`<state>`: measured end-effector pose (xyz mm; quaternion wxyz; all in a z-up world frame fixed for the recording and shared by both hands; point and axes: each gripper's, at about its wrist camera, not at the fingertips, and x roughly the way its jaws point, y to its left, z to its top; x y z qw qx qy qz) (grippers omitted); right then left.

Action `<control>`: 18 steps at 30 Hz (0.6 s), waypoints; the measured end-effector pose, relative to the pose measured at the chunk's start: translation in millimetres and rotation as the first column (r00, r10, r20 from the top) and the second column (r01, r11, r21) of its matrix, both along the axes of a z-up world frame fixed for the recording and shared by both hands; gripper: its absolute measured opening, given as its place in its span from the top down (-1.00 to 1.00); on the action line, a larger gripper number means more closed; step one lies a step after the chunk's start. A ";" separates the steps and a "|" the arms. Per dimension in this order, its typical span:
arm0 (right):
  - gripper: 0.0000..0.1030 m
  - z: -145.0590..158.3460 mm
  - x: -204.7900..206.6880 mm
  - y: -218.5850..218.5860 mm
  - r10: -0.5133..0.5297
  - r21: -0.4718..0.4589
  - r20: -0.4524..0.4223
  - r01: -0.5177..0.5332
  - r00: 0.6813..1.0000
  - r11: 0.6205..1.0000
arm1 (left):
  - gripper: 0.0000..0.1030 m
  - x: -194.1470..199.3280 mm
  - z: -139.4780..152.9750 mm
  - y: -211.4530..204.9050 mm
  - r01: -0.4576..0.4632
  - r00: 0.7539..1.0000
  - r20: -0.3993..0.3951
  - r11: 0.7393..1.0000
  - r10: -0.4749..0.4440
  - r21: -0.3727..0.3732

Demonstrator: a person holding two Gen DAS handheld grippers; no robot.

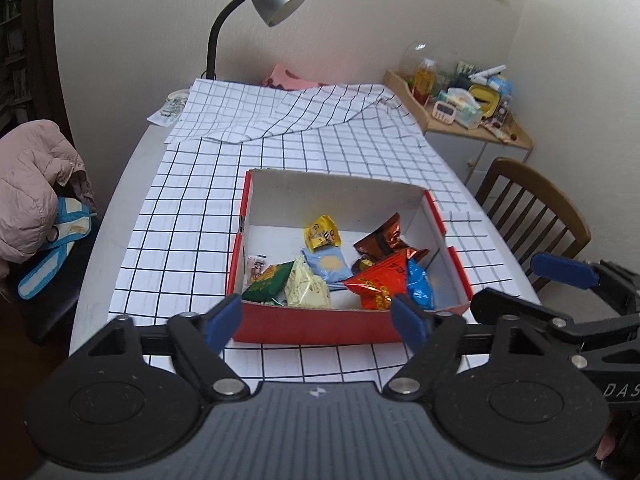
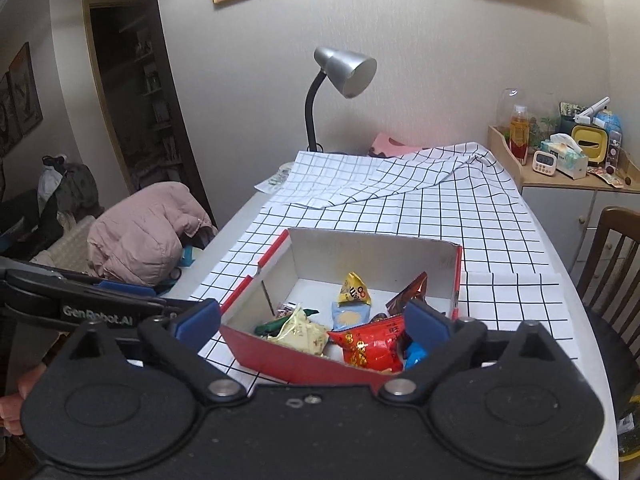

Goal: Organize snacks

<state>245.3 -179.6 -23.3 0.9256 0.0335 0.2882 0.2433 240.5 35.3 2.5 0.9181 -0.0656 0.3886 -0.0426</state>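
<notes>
Both grippers hover at the table's (image 1: 120,208) near edge: the left gripper (image 1: 318,316) spread wide and empty, the right gripper (image 2: 314,320) just as wide, empty too. The snacks (image 1: 340,272) sit piled in the red box (image 1: 320,326) (near end).

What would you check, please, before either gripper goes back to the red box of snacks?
1. Left gripper empty, jaws apart: ok.
2. Right gripper empty, jaws apart: ok.
3. Red box upright on the checked cloth: ok.
4. Snacks inside the box, including the red packet, yellow packet and green packet: ok.
5. Loose snacks left on the cloth around the box: none visible, ok.
6. Anything hidden under the folded cloth at the far end: cannot tell.
</notes>
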 end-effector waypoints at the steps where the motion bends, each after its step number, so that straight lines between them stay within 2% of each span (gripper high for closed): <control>1: -0.97 0.4 -4.7 -1.0 -0.001 0.003 0.006 0.001 1.000 1.000 | -0.65 -4.4 0.7 0.0 -0.001 1.000 0.005 1.000 0.001 -0.008; 5: -0.99 2.2 -21.4 -6.1 -0.005 0.009 0.018 0.005 1.000 1.000 | -0.66 -17.8 2.0 -0.2 -0.012 1.000 0.017 1.000 0.013 -0.027; 9: -0.99 5.5 -40.0 -12.4 -0.007 0.031 0.035 0.006 0.999 1.000 | -0.74 -32.8 3.1 -2.8 -0.026 0.999 0.044 0.999 0.027 -0.021; 18: -0.99 10.1 -68.0 -14.9 -0.007 0.016 0.061 0.006 0.998 1.000 | -0.75 -60.2 9.1 -6.1 -0.039 0.995 0.094 0.999 0.039 0.002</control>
